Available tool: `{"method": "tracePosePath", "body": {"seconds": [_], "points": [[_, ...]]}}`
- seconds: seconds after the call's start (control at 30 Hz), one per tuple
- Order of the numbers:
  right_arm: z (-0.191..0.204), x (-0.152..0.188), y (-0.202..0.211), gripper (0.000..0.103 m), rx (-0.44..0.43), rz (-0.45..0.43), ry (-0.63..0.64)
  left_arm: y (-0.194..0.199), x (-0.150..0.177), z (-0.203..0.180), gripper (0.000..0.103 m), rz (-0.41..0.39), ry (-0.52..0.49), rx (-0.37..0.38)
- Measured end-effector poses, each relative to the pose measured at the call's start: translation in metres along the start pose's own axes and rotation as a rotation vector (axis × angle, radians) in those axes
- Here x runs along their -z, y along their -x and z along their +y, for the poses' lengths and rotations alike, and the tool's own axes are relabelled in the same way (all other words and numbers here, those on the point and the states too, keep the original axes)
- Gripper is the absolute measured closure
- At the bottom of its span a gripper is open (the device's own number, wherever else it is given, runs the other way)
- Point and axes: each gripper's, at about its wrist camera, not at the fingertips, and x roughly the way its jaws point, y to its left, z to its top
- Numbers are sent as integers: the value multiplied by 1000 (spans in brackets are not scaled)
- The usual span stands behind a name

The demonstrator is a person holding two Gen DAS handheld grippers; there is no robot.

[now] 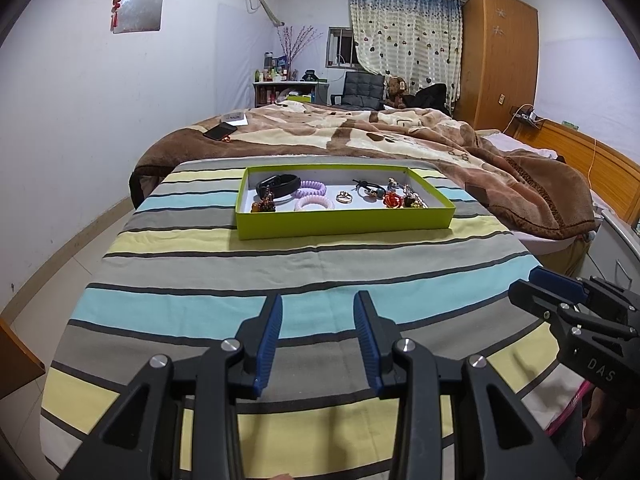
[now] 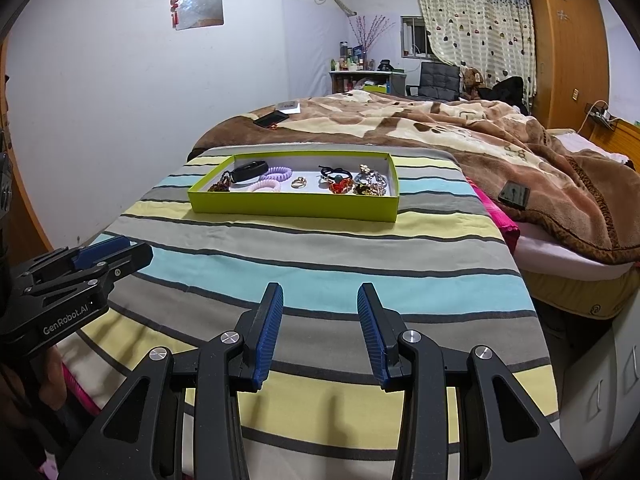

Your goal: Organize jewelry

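A shallow green tray point(image 1: 344, 222) point(image 2: 294, 207) sits on the striped cloth ahead of both grippers. It holds a black band point(image 1: 279, 185) point(image 2: 250, 171), purple point(image 1: 311, 189) and pink point(image 1: 314, 203) coil hair ties, gold rings point(image 1: 344, 198) point(image 2: 298, 182), a black hair tie point(image 1: 368, 189), a red flower piece point(image 1: 391, 200) point(image 2: 339, 187) and shiny brooches point(image 2: 370, 182). My left gripper point(image 1: 318, 308) is open and empty, well short of the tray. My right gripper point(image 2: 320, 300) is open and empty too, beside it.
The striped cloth point(image 1: 280, 280) covers a raised surface with drop-offs on the left and right. A brown blanket point(image 1: 400, 136) covers the bed behind. A phone point(image 1: 219, 131) lies on it at the far left, another phone point(image 2: 514, 195) at the right.
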Motion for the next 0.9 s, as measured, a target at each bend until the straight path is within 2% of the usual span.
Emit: {"method": "tracePosePath", "body": {"seconds": [0.9], "points": [[-1, 0, 0, 63, 1, 2, 0, -1, 1, -1, 64, 6, -2, 1]]}}
